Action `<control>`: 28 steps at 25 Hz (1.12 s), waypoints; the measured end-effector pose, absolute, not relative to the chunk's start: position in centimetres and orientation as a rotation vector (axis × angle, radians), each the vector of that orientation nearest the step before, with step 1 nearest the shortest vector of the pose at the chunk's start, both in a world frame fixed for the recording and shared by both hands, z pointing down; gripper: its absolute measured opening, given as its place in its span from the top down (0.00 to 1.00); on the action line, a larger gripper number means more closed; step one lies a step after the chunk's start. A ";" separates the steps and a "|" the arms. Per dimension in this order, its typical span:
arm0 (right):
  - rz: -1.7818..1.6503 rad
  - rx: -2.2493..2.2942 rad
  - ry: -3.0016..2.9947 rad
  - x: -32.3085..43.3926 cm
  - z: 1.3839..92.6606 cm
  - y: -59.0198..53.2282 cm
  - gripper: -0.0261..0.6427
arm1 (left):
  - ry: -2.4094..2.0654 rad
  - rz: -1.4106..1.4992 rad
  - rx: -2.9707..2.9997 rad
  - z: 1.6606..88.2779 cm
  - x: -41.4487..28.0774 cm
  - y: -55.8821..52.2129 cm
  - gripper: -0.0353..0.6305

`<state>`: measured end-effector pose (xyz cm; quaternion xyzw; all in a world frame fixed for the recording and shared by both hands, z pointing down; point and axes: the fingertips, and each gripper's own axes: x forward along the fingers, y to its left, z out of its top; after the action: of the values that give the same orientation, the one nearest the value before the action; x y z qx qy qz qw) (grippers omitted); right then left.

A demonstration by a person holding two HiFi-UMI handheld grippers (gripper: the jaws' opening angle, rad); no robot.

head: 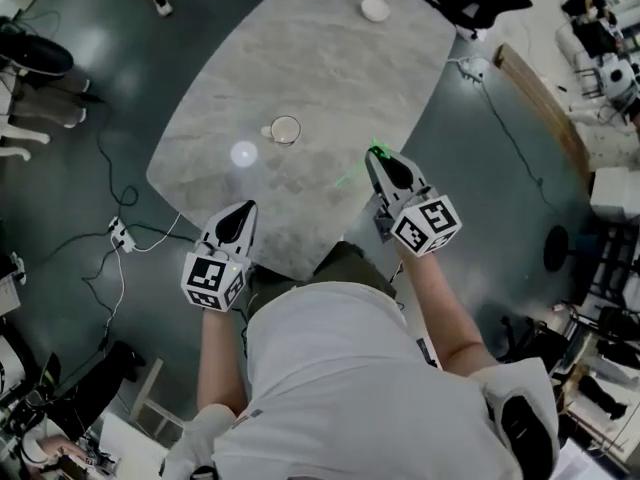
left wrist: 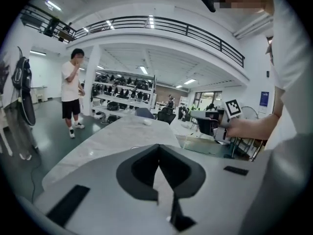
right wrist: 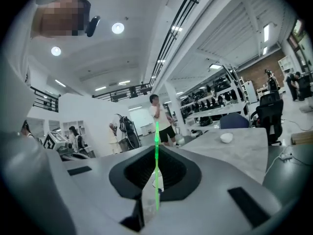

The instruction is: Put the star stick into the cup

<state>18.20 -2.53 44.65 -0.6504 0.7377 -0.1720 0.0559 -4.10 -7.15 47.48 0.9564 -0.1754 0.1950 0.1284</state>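
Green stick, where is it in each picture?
Head view: stick right of centre, at the right claw's tip.
Left gripper view: not in it.
Right gripper view: upright, dead centre, in the claw.
Shared landmark: white object on the table's far end.

Head view overhead, gripper views low, level, sharing table

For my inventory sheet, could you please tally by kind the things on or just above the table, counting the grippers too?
2 grippers: left gripper, right gripper
1 green stick, clamped in the right gripper
1 cup
1 small white round thing
Total: 5
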 end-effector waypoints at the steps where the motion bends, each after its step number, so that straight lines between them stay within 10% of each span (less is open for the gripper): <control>1: -0.525 -1.938 2.266 18.0 44.8 -3.7 0.92 | -0.556 0.570 2.767 47.6 -4.6 -7.3 0.95; 28: -0.548 -1.588 2.602 13.9 50.0 -22.6 0.92 | -1.180 0.628 2.415 50.0 -13.7 -8.5 0.94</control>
<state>13.89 -22.62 50.01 -0.5127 0.8399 -0.1768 0.0223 -13.68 -8.51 50.03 0.8592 -0.4197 0.2232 0.1894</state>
